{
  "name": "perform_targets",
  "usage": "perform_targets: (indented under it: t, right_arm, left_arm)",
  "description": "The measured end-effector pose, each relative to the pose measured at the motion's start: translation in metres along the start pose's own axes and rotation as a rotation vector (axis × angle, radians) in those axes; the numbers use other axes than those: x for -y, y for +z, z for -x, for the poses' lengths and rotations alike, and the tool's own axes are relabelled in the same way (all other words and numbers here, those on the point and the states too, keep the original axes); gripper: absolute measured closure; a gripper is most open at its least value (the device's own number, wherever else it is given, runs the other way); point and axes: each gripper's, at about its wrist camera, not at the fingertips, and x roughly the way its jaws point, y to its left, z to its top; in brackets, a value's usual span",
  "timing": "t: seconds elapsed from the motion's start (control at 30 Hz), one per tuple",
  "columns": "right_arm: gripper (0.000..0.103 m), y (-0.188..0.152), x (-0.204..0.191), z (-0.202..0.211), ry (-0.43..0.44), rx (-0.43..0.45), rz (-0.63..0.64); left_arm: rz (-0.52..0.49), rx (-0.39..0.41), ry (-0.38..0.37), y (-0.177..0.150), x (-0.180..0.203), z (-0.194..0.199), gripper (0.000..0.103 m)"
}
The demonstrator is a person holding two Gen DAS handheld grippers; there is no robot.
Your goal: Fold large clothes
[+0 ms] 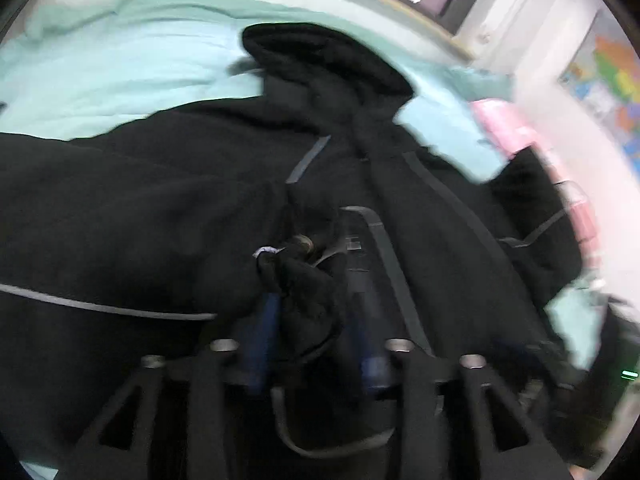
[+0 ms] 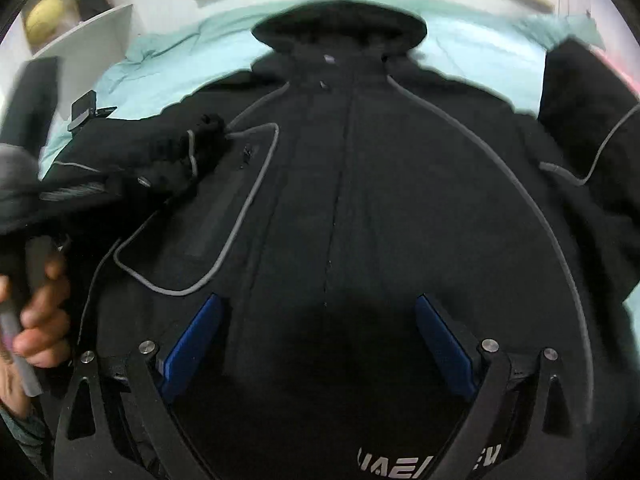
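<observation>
Sleeve fold in hand, by the look of it. Black hooded jacket (image 2: 352, 184) spread front-up on the mint-green bedsheet (image 2: 168, 64), filling the middle of the right wrist view, hood (image 2: 340, 28) toward the top centre, grey piping curving down both chest panels. In the left wrist view, left gripper (image 1: 316, 280) closed on a bunched sleeve cuff (image 1: 308, 300), blue fingers (image 1: 264, 332) close together low centre with black cloth pinched between them, sleeve trailing off to the left of frame. Same cuff visible at centre left of the right wrist view, lifted over the jacket's chest, near the grey loop of piping. Person's hand (image 2: 36, 320) at lower left of that view, wrapped round the gripper handle, knuckles toward the lens.

Right gripper (image 2: 320, 340) wide open, holding nothing, blue fingers (image 2: 192, 344) splayed far apart at the bottom of frame, hovering above the jacket's lower front, pointed up the zip line toward the hood.

Likely next: cuff carried farther across the chest and laid flat, then released; other sleeve (image 2: 584, 120), at the right edge, not yet folded. Worth watching: thick padded fabric springing back once let go. Left view blurred.
</observation>
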Motion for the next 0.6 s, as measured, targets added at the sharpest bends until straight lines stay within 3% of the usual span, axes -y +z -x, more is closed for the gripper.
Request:
perform_targets:
  t: [0.13, 0.23, 0.27, 0.33, 0.4, 0.5, 0.53, 0.6]
  right_arm:
    - [0.004, 0.02, -0.009, 0.025, 0.051, 0.049, 0.029]
    - [0.005, 0.044, -0.026, 0.031, 0.148, 0.051, 0.011]
    - [0.012, 0.056, -0.034, 0.027, 0.182, 0.038, -0.003]
    - [0.021, 0.071, -0.051, 0.013, 0.248, 0.016, -0.018]
    - [0.021, 0.083, -0.059, -0.007, 0.302, -0.016, -0.066]
    - [0.023, 0.086, -0.064, -0.04, 0.33, -0.095, -0.188]
    - [0.043, 0.088, -0.069, -0.053, 0.361, -0.127, -0.204]
    - [0.073, 0.091, -0.083, -0.064, 0.369, -0.154, -0.147]
  left_arm:
    - [0.027, 0.076, -0.202, -0.005, 0.0, 0.052, 0.049]
    - [0.01, 0.158, -0.213, -0.006, -0.002, 0.093, 0.044]
    - [0.008, 0.177, -0.198, -0.006, -0.004, 0.1, 0.044]
    - [0.011, 0.212, -0.116, -0.009, -0.016, 0.123, 0.044]
    - [0.008, 0.23, -0.02, -0.012, -0.027, 0.136, 0.044]
    - [0.024, 0.218, 0.189, -0.017, -0.047, 0.146, 0.044]
    - [0.035, 0.211, 0.233, -0.017, -0.053, 0.147, 0.044]
    - [0.053, 0.21, 0.284, -0.017, -0.061, 0.147, 0.044]
